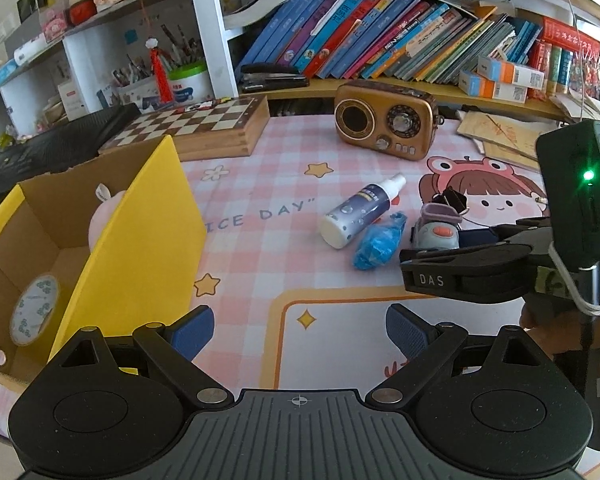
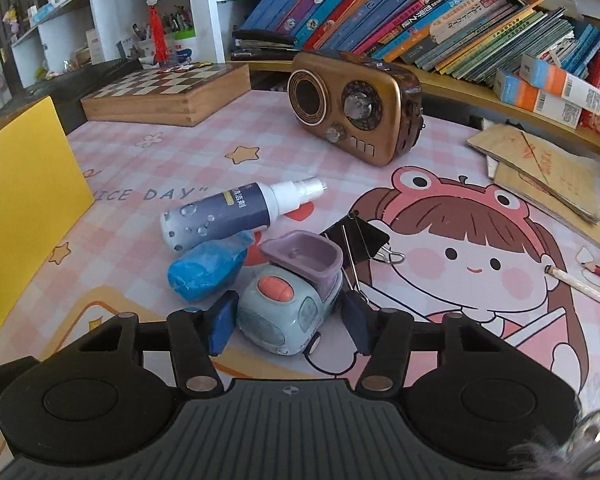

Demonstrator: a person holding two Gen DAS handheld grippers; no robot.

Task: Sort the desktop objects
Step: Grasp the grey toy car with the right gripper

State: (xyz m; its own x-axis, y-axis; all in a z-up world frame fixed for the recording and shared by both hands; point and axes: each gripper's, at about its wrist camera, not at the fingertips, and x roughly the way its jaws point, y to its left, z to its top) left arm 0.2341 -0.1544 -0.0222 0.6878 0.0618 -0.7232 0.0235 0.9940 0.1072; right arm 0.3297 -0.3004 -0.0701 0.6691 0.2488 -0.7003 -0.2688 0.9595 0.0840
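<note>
Right wrist: fingers [image 2: 225, 326] bracket toy car [image 2: 284, 312].

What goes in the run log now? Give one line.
left claw: open, empty, beside yellow box | right claw: straddling toy car, grip unconfirmed | spray bottle, blue wad: unsorted

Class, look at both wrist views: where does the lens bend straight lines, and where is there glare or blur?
Left wrist view: the shelf upright bows near the edge, daylight washes out the far right, and a green lamp glows on the right tool. Right wrist view: the row of books curves, and the bottom right corner is blurred.
</note>
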